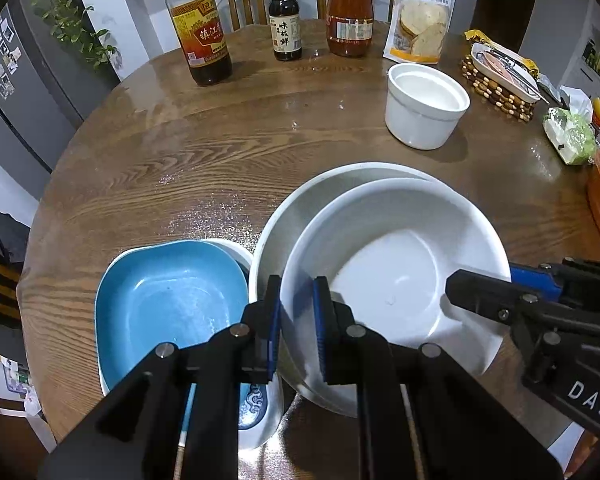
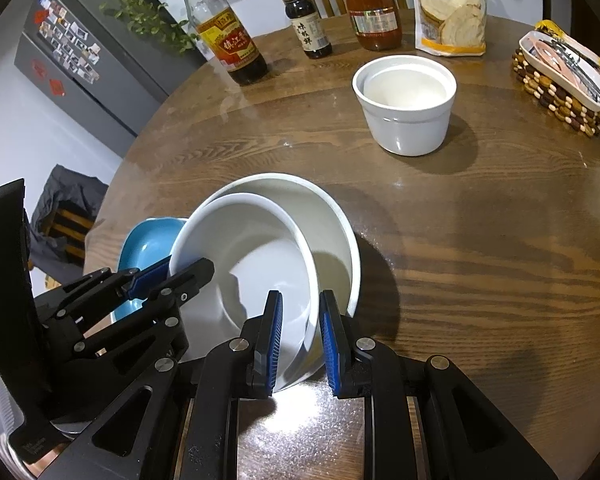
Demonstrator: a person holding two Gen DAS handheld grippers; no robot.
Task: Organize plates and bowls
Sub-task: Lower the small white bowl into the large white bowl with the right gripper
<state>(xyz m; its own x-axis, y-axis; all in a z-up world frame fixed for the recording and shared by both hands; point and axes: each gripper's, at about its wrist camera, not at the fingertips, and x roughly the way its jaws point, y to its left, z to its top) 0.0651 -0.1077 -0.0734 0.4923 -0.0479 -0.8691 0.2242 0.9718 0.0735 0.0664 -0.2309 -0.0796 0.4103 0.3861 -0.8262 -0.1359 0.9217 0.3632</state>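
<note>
A white bowl [image 1: 396, 280] sits tilted inside a larger white bowl [image 1: 300, 208] on the round wooden table [image 1: 204, 160]. My left gripper [image 1: 296, 324] straddles the inner bowl's left rim, fingers close on it. My right gripper [image 2: 300, 336] straddles the same bowl's [image 2: 252, 264] right rim above the larger bowl [image 2: 332, 224]; a small gap shows beside its right pad. A blue dish [image 1: 168, 304] lies on a white plate [image 1: 260, 420] to the left. A white ramekin [image 1: 424, 106] stands farther back.
Three sauce bottles [image 1: 286, 16] and a flour bag [image 1: 420, 12] stand at the table's far edge. A beaded trivet with a dish [image 1: 500, 80] and a tissue pack [image 1: 570, 136] are at the right. A fridge [image 2: 80, 68] stands left.
</note>
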